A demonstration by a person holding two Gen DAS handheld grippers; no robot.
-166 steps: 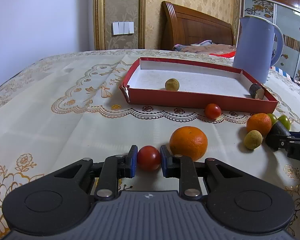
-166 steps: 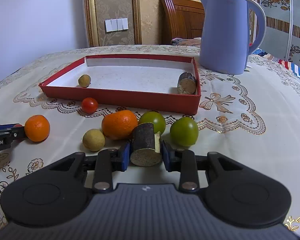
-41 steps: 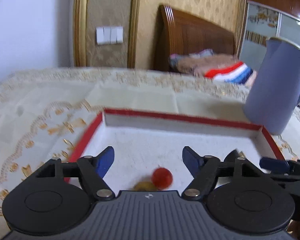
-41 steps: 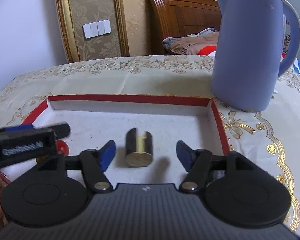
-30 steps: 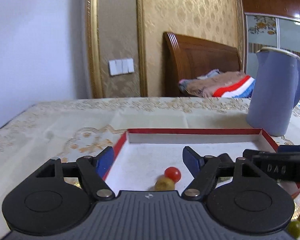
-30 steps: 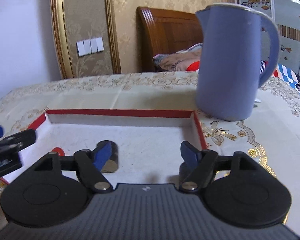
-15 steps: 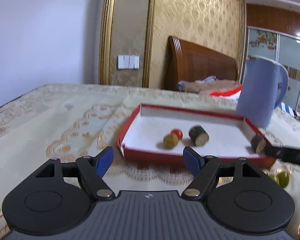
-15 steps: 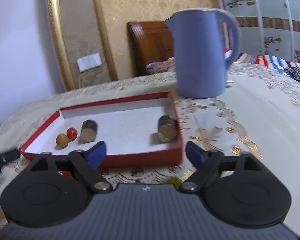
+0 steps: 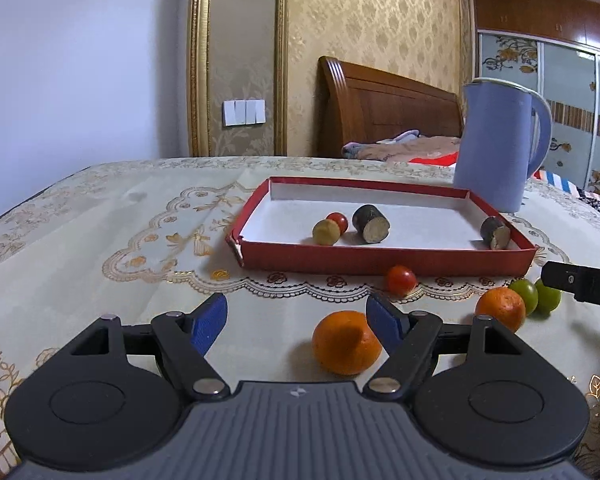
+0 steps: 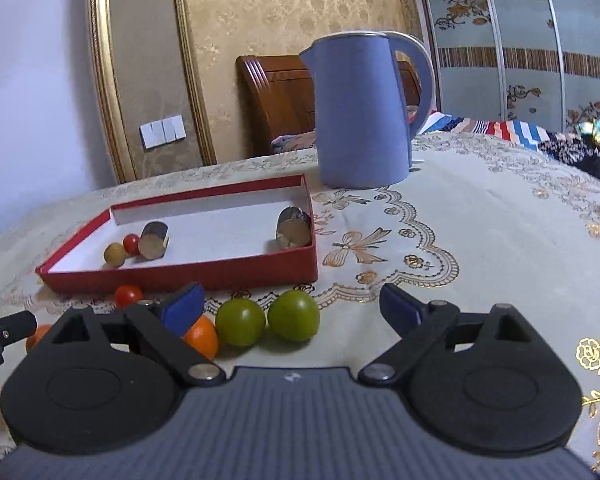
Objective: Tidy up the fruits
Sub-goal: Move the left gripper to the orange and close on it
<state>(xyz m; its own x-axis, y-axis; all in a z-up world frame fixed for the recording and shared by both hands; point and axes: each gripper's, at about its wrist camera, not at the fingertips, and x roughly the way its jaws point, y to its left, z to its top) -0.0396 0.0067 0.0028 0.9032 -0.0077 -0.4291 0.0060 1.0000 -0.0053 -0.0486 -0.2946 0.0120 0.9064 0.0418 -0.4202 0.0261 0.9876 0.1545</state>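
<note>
Left tool (image 9: 296, 320) apart, empty, low over bench, lined up w/ nearest orange (image 9: 346, 342). Right tool (image 10: 290, 306) jaws opening, empty, aimed at green fruits (image 10: 293, 315). Red tray (image 9: 380, 258) already holds four pcs.

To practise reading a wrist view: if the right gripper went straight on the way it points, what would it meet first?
Probably the two green fruits on the cloth, which lie between the opening jaws of the right gripper, nothing held. The red tray lies beyond. Depth is uncertain.

Perhaps "D" on right tongs (image 9: 584, 286)
</note>
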